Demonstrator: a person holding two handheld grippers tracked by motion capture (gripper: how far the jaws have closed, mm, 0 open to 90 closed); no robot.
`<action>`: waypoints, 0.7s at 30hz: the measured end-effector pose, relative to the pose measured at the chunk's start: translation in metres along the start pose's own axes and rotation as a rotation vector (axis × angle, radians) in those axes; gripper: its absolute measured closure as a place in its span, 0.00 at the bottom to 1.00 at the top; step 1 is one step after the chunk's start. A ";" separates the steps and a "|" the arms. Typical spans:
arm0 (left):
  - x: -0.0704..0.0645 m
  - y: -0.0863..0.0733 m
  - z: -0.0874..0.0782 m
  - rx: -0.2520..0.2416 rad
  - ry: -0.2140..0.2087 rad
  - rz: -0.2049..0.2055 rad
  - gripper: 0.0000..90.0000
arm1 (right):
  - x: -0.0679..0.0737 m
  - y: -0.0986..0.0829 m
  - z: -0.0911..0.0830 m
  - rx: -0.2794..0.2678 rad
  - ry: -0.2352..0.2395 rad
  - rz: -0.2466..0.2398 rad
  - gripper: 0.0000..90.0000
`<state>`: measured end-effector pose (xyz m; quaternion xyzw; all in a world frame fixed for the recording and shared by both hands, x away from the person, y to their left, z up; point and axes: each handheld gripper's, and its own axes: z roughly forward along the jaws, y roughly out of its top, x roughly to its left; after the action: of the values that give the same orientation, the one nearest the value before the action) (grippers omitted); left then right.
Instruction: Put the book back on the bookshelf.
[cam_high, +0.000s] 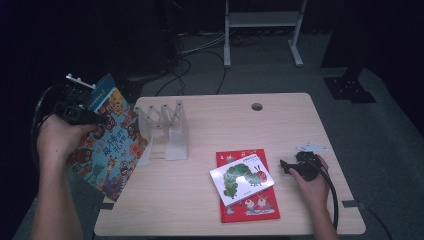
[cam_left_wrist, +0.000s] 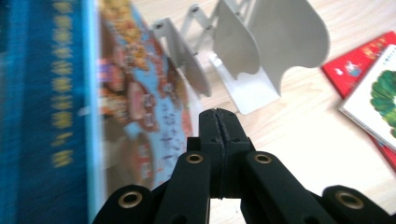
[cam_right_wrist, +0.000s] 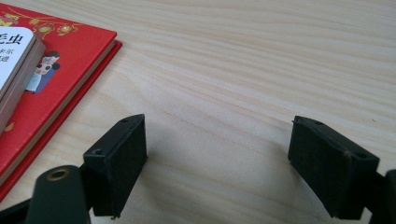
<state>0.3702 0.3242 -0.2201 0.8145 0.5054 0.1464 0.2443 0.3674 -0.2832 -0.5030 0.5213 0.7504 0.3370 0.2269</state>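
Observation:
A colourful picture book with a blue spine (cam_high: 111, 142) stands tilted at the table's left edge, against my left hand. My left gripper (cam_high: 95, 120) lies beside its cover. In the left gripper view the jaws (cam_left_wrist: 218, 119) are pressed together with nothing visible between them, and the book (cam_left_wrist: 135, 107) rises just to their left. A white folding book rack (cam_high: 170, 130) (cam_left_wrist: 261, 51) stands to the right of the book. My right gripper (cam_high: 286, 165) (cam_right_wrist: 217, 149) rests open over bare wood, right of a white caterpillar book (cam_high: 241, 180) (cam_right_wrist: 11, 46) lying on a red book (cam_high: 260, 207) (cam_right_wrist: 60, 51).
The light wooden table (cam_high: 280, 125) has a cable hole (cam_high: 257, 106) near its far edge. Beyond it are a dark floor with cables and a white frame stand (cam_high: 262, 20). The red book (cam_left_wrist: 359, 60) and white book (cam_left_wrist: 373, 102) also appear in the left gripper view.

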 end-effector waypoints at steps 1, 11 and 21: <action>-0.005 -0.001 0.006 0.000 -0.013 0.021 1.00 | 0.000 0.000 0.000 0.000 0.000 0.000 0.20; -0.031 -0.004 0.039 0.033 -0.112 0.113 0.98 | 0.000 0.000 0.000 0.000 0.000 -0.001 0.20; -0.067 -0.008 0.071 0.040 -0.180 0.188 0.94 | 0.000 0.000 0.000 -0.001 0.001 -0.001 0.21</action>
<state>0.3683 0.2491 -0.2830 0.8728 0.4059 0.0848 0.2574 0.3673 -0.2832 -0.5031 0.5206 0.7508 0.3374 0.2268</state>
